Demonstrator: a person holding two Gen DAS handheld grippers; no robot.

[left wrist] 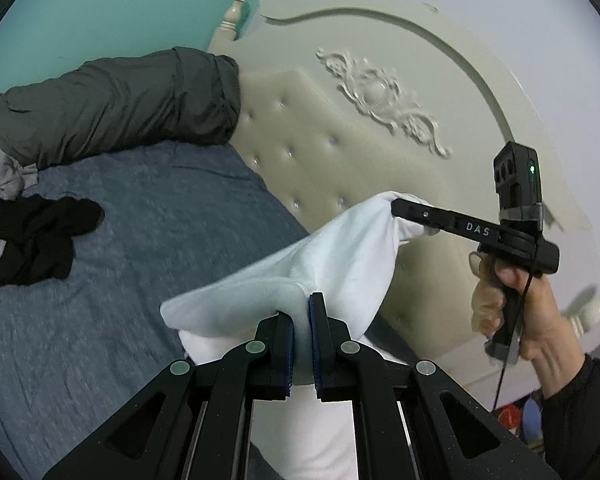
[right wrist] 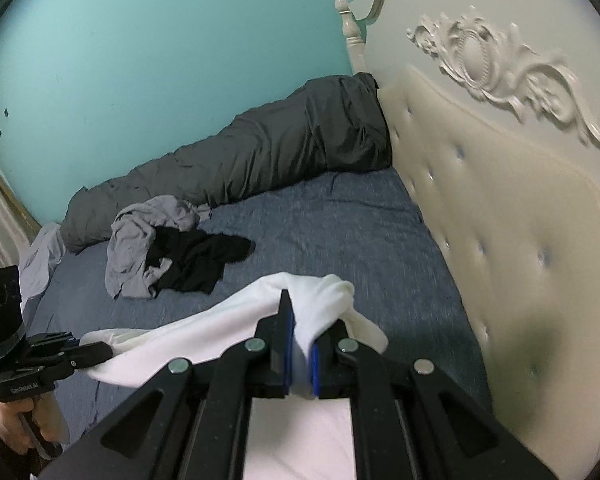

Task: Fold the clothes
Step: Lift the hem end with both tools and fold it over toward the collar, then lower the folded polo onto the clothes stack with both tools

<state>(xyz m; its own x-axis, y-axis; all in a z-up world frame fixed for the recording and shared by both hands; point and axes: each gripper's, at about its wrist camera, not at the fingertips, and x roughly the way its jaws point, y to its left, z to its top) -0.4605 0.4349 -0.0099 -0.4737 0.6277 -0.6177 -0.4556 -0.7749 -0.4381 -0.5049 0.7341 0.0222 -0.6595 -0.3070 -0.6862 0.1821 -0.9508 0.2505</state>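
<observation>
Left wrist: both tongs (left wrist: pixel 300 312) pinch soft, draped white cloth (left wrist: pixel 340 264).

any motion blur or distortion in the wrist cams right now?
Left wrist: bedsheet smeared by motion, headboard bowed by fisheye. Right wrist: headboard carving streaked, white garment soft; near tongs stay sharp.
</observation>
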